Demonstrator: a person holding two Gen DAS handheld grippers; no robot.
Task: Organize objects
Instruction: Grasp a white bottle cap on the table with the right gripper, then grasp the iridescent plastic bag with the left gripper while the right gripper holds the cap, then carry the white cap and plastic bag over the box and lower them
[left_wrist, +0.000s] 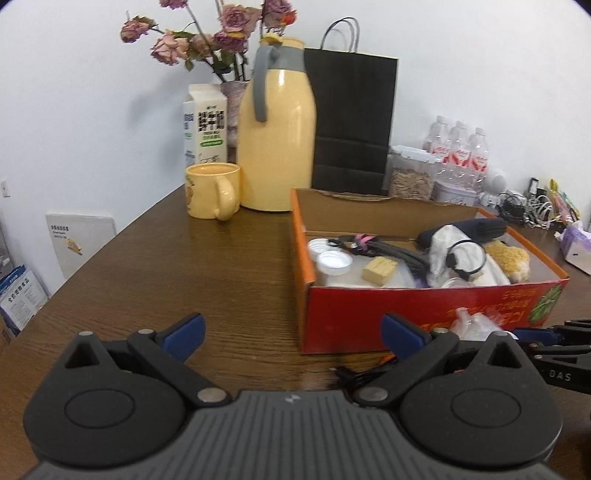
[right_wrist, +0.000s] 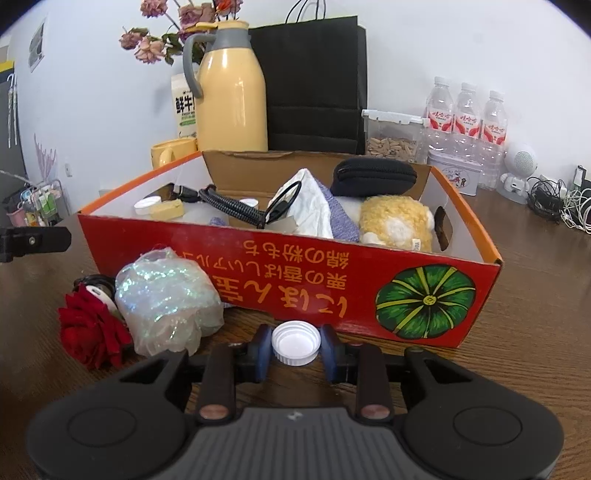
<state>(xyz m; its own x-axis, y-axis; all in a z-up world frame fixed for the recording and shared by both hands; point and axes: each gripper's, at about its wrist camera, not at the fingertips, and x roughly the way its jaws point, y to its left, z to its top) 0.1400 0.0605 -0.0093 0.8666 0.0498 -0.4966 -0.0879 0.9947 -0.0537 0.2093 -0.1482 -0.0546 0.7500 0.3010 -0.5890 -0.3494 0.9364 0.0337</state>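
Right gripper (right_wrist: 296, 347) clamped on a white bottle cap (right_wrist: 296, 342), blue pads pressed against opposite sides of its ribbed rim. Held just in front of the near wall of the red cardboard box (right_wrist: 332, 280), low over the wooden table (right_wrist: 535, 332) — probably staged for a lift over that wall and a drop among the sorted items. Cap oriented open side up, hollow facing the camera; round, so no long axis — only the short axis through its centre, roughly vertical. Grip across the diameter keeps it level.

Left gripper (left_wrist: 291, 334) spread wide, empty, low over the table to the left of the box (left_wrist: 424, 306); apparently on standby.

Awaiting sorting beside the cap, judging by position: iridescent plastic bundle (right_wrist: 168, 299) touching the box front, red rose (right_wrist: 90, 332) just beside it.
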